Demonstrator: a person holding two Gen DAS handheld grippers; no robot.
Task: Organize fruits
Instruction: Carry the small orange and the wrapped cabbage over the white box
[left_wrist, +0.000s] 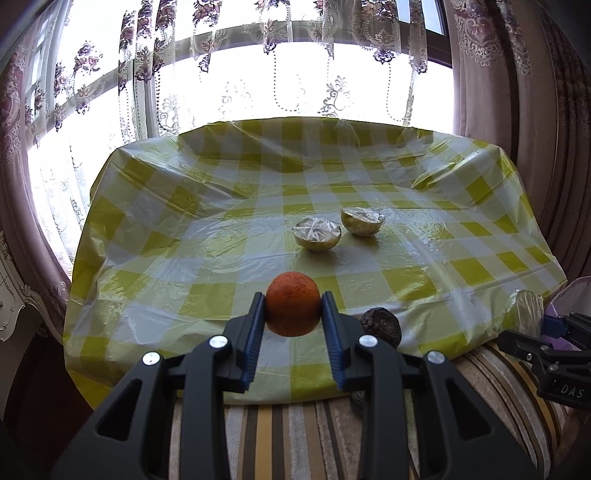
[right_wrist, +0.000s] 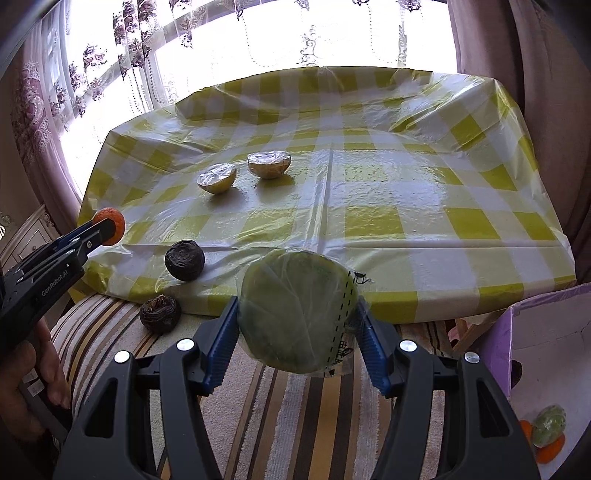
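Both my grippers hold fruit over the striped rug.

My left gripper (left_wrist: 292, 310) squeezes the orange (left_wrist: 293, 303) and my right gripper (right_wrist: 297, 325) squeezes the wrapped green fruit (right_wrist: 297, 312). A purple box (right_wrist: 546, 347) sits by my right side. One dark fruit (right_wrist: 160, 313) lies on the rug (right_wrist: 295, 406), another (right_wrist: 184, 259) on the checked tablecloth (right_wrist: 406, 206). Farther back sit two wrapped fruit halves (right_wrist: 217, 178), close together.

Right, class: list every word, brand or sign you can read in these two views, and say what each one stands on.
"GenRobot.AI": on the body of the left gripper, seen from the right wrist.
"DAS": partial letters on the right gripper, cut off at the edge.
Black printed marks on the wrapped green fruit: too small to read.
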